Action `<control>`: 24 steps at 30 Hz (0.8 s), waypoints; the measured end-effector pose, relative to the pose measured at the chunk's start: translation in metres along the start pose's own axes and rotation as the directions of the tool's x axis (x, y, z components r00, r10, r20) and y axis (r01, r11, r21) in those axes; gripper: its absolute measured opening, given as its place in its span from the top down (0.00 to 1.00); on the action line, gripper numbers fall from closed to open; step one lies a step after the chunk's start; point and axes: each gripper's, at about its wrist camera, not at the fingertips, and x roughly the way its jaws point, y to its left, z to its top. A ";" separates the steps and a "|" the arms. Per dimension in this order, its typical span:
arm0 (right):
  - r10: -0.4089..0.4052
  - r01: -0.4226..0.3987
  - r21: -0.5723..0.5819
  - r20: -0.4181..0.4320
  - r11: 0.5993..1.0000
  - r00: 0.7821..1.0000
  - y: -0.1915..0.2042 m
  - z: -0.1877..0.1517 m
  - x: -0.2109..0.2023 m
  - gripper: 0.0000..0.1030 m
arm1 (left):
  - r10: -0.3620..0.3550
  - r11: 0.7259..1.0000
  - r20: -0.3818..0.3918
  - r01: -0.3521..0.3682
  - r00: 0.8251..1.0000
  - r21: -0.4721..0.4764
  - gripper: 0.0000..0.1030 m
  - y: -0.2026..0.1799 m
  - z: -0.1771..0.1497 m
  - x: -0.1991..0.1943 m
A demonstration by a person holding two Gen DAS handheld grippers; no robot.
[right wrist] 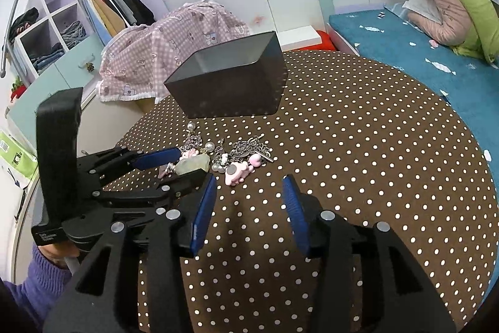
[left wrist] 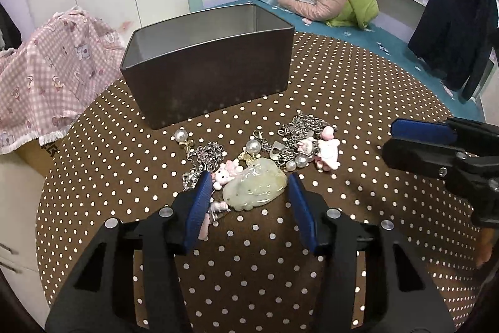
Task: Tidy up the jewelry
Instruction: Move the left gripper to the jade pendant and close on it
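Your left claw (left wrist: 248, 198) stands half open, straddling the pale green jade pendant (left wrist: 254, 188) at the front of the jewelry heap; its ribbed blue pads (left wrist: 199, 202) sit either side of the stone. From the left wrist view neither pad presses on it, so nothing is gripped. The left pad lies against a pink cat charm (left wrist: 224, 173) and silver chain (left wrist: 205, 155), which you risk dragging along when the claw closes.

Your right claw (right wrist: 249, 202) is also partly open and empty. It hovers over bare tabletop (right wrist: 374, 161) short of the heap, on the side away from the tin, with nothing between its pads. I judge it is held there in readiness for the second cluster.

All the jewelry lies on the tabletop just in front of the tin box (left wrist: 207, 71); none is inside it. The tin is a rectangular, dull grey metal container with rounded corners and no lid, its inside showing nothing from these views. It stands close behind the heap, presumably so that each transfer is short.

Materials: the pendant is a smooth, carved, translucent stone, flat and rounded, likely slippery between pads. The pearl beads (left wrist: 182, 134) are glossy spheres on small clasps. The chain links are fine metal, tangled. The pink figure charms (left wrist: 327, 156) look like moulded plastic. The tabletop carries a brown cloth with white dots.
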 end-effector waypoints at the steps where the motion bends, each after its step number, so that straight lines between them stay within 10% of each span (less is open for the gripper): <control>1: -0.001 0.001 0.001 0.000 1.000 1.000 -0.001 0.000 0.000 0.59 | 0.003 1.000 0.001 -0.003 1.000 0.003 0.53 0.001 0.000 0.000; 13: -0.033 0.030 -0.059 -0.042 0.998 0.999 0.017 0.002 0.019 0.59 | -0.058 0.996 0.013 0.059 0.998 -0.067 0.87 0.018 -0.002 -0.015; 24: -0.122 0.110 -0.170 -0.063 0.979 0.990 0.036 0.008 0.040 0.59 | -0.098 0.992 0.006 0.098 0.995 -0.074 0.72 0.021 -0.004 -0.017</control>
